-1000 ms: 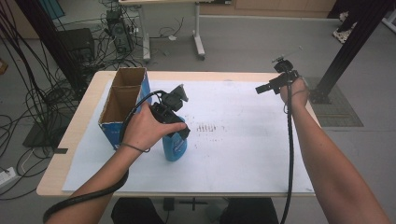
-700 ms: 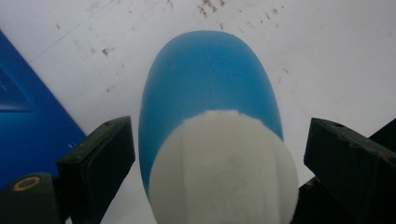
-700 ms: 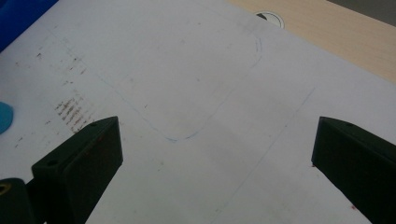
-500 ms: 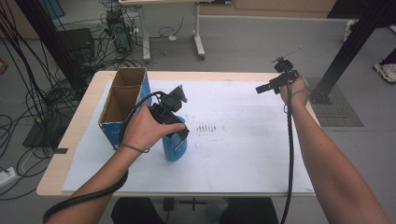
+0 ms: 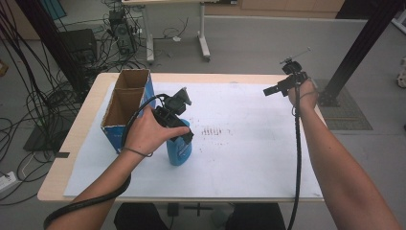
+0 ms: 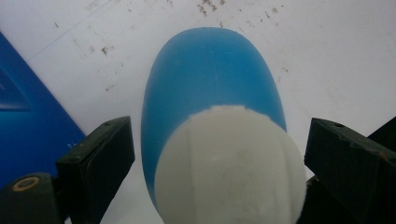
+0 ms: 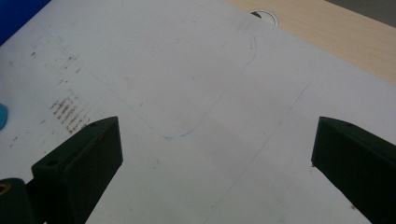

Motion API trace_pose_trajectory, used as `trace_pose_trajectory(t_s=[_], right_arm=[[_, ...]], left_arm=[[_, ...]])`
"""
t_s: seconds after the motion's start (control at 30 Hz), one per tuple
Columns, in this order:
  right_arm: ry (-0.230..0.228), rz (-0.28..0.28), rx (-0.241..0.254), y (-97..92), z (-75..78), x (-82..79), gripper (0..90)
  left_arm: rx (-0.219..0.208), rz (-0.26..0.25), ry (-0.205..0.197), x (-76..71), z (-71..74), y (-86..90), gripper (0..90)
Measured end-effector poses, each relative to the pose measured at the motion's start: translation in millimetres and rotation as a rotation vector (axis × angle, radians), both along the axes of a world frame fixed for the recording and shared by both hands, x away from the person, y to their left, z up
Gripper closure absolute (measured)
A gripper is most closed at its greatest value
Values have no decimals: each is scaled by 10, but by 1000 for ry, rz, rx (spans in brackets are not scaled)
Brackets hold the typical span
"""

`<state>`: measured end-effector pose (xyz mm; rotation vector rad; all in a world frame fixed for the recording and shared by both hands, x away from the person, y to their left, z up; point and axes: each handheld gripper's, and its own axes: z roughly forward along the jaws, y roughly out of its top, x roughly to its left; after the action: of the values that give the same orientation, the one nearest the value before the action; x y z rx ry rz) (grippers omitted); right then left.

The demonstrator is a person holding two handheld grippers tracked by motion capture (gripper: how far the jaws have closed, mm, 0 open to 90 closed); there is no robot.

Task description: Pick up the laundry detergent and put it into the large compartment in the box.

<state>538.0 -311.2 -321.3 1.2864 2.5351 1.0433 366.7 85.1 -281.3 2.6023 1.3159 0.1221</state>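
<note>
Blue bottle (image 5: 179, 149) with white cap (image 6: 231, 168) stands upright on the white sheet (image 5: 249, 158) beside the cardboard box (image 5: 125, 109), left gripper (image 6: 217, 154) straddling the cap with jaws apart, right gripper (image 7: 217, 154) wide and empty at the far edge; grasp pending, next squeeze on the cap.

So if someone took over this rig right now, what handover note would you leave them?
Left gripper: jaws open on either side of the white cap of the blue bottle, gaps visible on both sides, not clamped.
Right gripper: open, holding nothing, over the far right of the white sheet.
Bottle stands upright on the sheet just right of the open blue cardboard box, which looks unfilled.
Done: left gripper lined up on the cap.
Left: close on the bottle, then probably lift it toward the box.
</note>
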Motion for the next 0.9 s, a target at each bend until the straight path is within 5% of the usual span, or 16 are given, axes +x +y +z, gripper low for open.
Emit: trace_pose_trajectory(t_s=[0.9], right_arm=[[-12,5,-1,4,22,-7,18]], left_arm=[[-5,7,-3,-9,19,7,89]])
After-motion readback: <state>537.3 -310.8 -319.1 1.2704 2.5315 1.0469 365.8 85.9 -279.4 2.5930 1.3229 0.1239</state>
